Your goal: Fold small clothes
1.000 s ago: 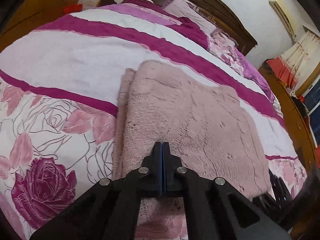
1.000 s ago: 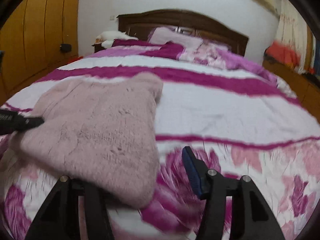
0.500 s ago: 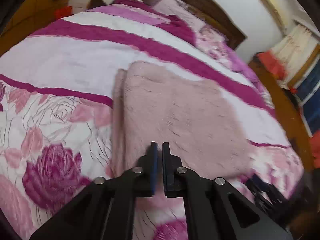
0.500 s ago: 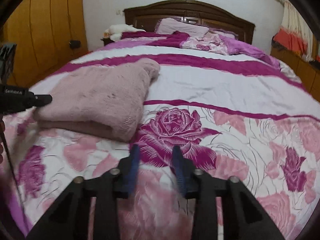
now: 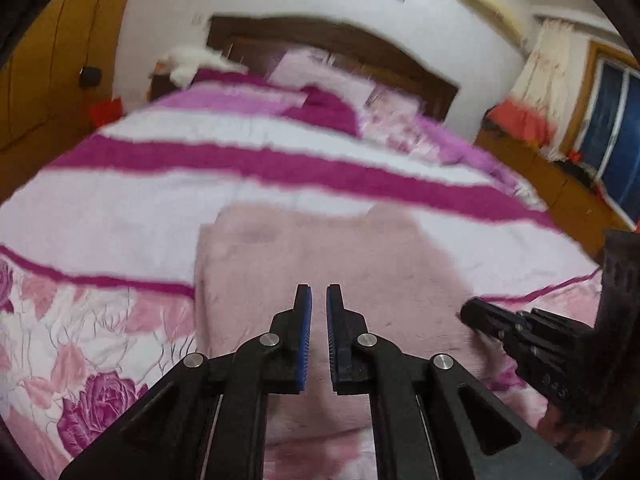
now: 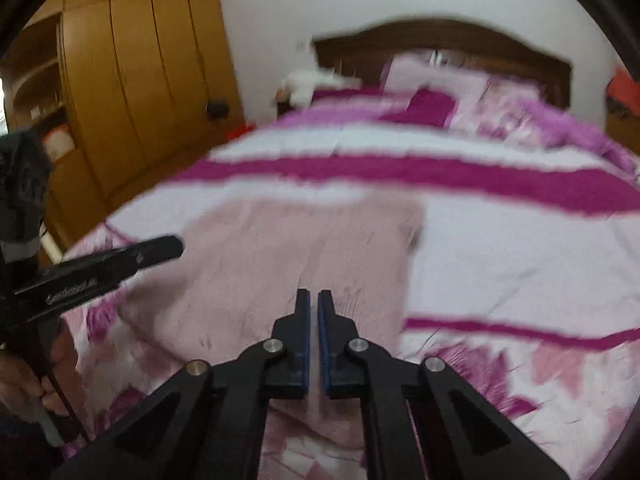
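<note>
The left tongs (image 5: 318, 300) have their blue-padded jaws drawn in to a narrow slit with nothing between them, and they point down at a slant over a folded pink fluffy garment (image 5: 320, 256) that lies flat on the bed cover (image 5: 120, 208). The garment spreads out ahead of and under these tips, its left edge showing a second layer just to the left of the tongs, its far edge reaching toward the magenta stripe beyond. The right tongs (image 6: 314, 300) are likewise nearly closed and empty; their jaws have just been closing, and no cloth is caught between the pads. The same garment (image 6: 288, 256) lies ahead of and below them, mostly to the left of their tips, with its right edge a little to the right of them and a rounded corner at the far right. In the left wrist view the right tongs (image 5: 470, 312) come in from the right side, the tip just over the garment's right edge. In the right wrist view the left tongs (image 6: 176, 245) come in from the left, their tip above the garment's left part, and a hand (image 6: 24, 376) grips the handle at the lower left. Far beyond both pairs stand pillows (image 5: 320, 76) and a dark wooden headboard (image 5: 340, 40), and a wooden wardrobe (image 6: 140, 80) stands to the left of the right tongs. Both views are blurred
</note>
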### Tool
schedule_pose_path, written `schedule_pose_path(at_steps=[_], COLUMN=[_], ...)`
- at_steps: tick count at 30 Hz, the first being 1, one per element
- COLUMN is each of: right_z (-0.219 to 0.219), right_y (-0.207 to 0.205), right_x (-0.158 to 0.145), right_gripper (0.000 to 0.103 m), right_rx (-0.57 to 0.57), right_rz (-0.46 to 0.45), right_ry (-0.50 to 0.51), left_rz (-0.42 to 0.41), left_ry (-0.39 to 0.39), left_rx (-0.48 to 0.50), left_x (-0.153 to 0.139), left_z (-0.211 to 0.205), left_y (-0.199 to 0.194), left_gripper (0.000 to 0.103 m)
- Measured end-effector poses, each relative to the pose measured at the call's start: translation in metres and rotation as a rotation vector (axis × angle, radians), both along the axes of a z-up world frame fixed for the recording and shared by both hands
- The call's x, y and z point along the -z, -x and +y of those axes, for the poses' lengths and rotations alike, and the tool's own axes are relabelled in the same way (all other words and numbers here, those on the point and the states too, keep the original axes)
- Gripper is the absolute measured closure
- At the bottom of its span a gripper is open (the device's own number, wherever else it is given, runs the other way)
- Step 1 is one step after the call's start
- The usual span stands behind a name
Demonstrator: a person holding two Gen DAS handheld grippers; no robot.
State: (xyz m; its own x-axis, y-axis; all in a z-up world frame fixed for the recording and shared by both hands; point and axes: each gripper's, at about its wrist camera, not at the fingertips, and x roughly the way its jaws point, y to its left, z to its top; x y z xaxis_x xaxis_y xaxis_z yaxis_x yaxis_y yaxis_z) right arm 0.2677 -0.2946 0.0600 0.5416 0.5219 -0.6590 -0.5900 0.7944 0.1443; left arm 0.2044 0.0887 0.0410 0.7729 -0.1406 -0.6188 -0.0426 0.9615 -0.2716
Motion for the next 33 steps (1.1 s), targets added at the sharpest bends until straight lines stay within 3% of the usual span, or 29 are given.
schedule_pose_path(at_steps=[1,3,5,12,15,17,20,26,28,33], right_z=[0.003,-0.002,-0.006,-0.001,-0.002,-0.005,-0.015,-0.042,-0.052,-0.089], right_y=[0.000,0.006,0.008,0.011,0.015,0.022,0.036,0.040,0.032,-0.006], right_x=[0.013,0.025,0.026,0.026,0.020,0.015,0.011,-0.003,-0.009,-0.009], right_gripper=[0.103,0.103,0.103,0.103,0.103,0.094,0.055,0.049,0.043,0.028], right_rx=[0.000,-0.015,-0.011,-0.004,-0.023,-0.071,-0.143,-0.143,-0.118,-0.037], right_rz=[0.019,-0.008,0.005,-0.024,-0.030,-0.024,0.030,0.103,0.121,0.182], right_ry=[0.037,0.017,-0.010,0.043,0.034,0.007,-0.085,-0.226,-0.269,-0.370], left_rz=[0.053,0.116,0.111,0.115,0.091,0.055,0.003,-0.024,0.000,0.104], left_ry=[0.015,0.027,0.045,0.035,-0.017,-0.021,0.055,0.203,0.248,0.388], left_rx=[-0.013,-0.030,-0.028,-0.028,0.002,0.053,0.097,0.084,0.073,-0.004], left_x=[0.013,0.031,0.038,0.034,0.025,0.014,0.000,-0.012,-0.009,0.017], left_z=[0.005,0.010,0.012,0.007,-0.001,-0.004,0.007,0.051,0.068,0.101], left_y=[-0.006,-0.012,-0.013,-0.006,0.005,0.015,0.027,0.033,0.029,0.019], left_gripper=[0.103,0.103,0.103,0.103,0.103,0.103,0.093,0.079,0.061,0.058])
